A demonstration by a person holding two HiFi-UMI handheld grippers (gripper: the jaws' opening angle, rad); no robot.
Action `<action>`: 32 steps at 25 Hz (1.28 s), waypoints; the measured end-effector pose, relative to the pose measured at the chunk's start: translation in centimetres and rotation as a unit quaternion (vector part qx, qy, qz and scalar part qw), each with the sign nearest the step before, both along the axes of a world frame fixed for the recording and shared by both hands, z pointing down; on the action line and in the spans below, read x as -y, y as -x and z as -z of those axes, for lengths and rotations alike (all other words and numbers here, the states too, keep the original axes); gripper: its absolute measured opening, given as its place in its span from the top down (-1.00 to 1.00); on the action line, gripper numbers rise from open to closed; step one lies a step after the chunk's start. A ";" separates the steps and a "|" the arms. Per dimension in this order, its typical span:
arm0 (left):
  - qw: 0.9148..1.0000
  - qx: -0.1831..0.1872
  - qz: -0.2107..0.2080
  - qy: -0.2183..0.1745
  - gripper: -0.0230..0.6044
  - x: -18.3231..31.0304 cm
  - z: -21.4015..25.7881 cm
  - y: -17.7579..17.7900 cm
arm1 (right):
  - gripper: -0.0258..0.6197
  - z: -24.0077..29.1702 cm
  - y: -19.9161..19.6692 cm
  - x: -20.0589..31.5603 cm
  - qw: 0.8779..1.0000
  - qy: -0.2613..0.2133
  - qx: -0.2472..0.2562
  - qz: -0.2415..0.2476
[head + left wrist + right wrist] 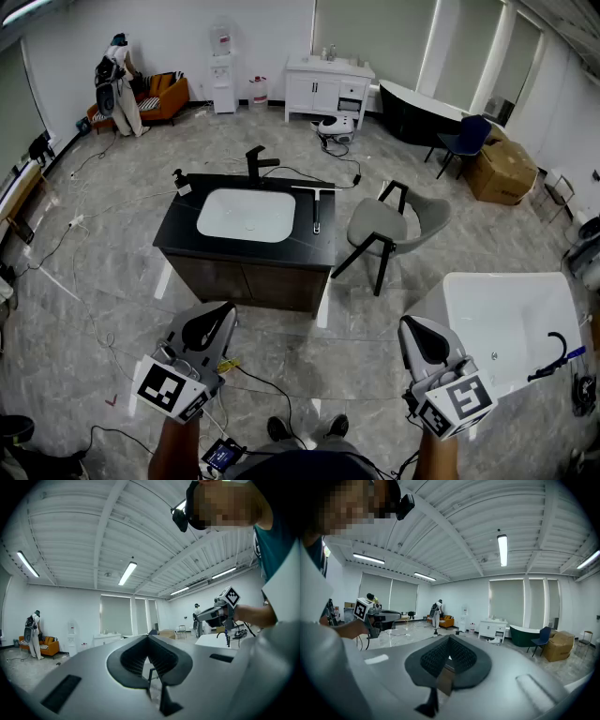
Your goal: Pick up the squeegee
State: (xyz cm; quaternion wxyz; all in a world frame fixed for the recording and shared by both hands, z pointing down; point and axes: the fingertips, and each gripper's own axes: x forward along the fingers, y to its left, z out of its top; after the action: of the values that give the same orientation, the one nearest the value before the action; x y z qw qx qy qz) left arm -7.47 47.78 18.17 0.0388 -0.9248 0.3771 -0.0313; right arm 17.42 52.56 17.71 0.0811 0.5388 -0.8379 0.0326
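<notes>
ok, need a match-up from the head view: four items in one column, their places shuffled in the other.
1 slim T-shaped squeegee
2 black faucet
3 grey shell chair
4 brown cardboard box

A behind the white basin
B far right of the room
C lying on the black counter, right of the basin
D standing just right of that counter

Pairs: 1-C, 2-A, 3-D, 4-B
</notes>
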 end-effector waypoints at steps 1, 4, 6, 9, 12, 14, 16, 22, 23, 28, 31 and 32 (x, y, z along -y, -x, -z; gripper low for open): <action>1.000 -0.001 0.000 0.000 0.92 0.2 0.0 0.0 | 0.90 0.0 0.1 0.2 1.000 0.000 -0.001 0.000; 1.000 -0.003 0.000 -0.001 0.92 0.9 0.1 0.3 | 0.90 0.0 0.4 0.8 1.000 0.000 -0.001 -0.001; 1.000 -0.004 0.000 -0.001 0.92 1.5 0.1 0.6 | 0.90 -0.2 0.7 1.3 1.000 0.001 -0.001 -0.002; 1.000 -0.004 -0.001 0.003 0.92 2.3 -0.2 1.0 | 0.90 -0.5 1.3 2.0 1.000 0.005 0.000 -0.004; 1.000 -0.002 -0.004 0.005 0.92 3.0 -0.6 1.3 | 0.90 -0.8 1.9 2.6 1.000 0.007 0.005 -0.005; 1.000 -0.002 -0.004 0.007 0.92 3.4 -0.9 1.6 | 0.90 -0.9 2.3 3.1 1.000 0.009 0.014 -0.006; 1.000 -0.002 -0.005 0.009 0.92 3.7 -1.1 1.8 | 0.90 -0.9 2.5 3.6 1.000 0.011 0.022 -0.008; 1.000 0.000 0.000 0.017 0.92 5.3 -1.9 1.2 | 0.89 -1.8 1.7 6.0 0.999 0.022 0.022 -0.010; 1.000 0.001 0.003 0.019 0.92 5.7 -2.1 0.9 | 0.89 -2.0 1.3 6.6 0.999 0.022 0.023 -0.008; 0.999 0.011 0.024 0.030 0.92 8.6 -2.9 -1.3 | 0.89 -3.0 -0.9 10.8 0.999 0.026 0.032 0.013; 0.998 0.020 0.038 0.036 0.92 10.4 -3.2 -3.3 | 0.89 -3.5 -2.9 13.6 0.998 0.031 0.037 0.029; 0.998 0.022 0.042 0.035 0.92 11.0 -3.2 -3.9 | 0.89 -3.7 -3.5 14.4 0.998 0.033 0.039 0.033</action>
State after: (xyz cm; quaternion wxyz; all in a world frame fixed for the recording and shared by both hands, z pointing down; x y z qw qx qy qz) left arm -3.56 36.73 21.40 0.0130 -0.9079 0.4136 -0.0669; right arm 20.96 38.13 21.36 0.0672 0.5058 -0.8565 0.0778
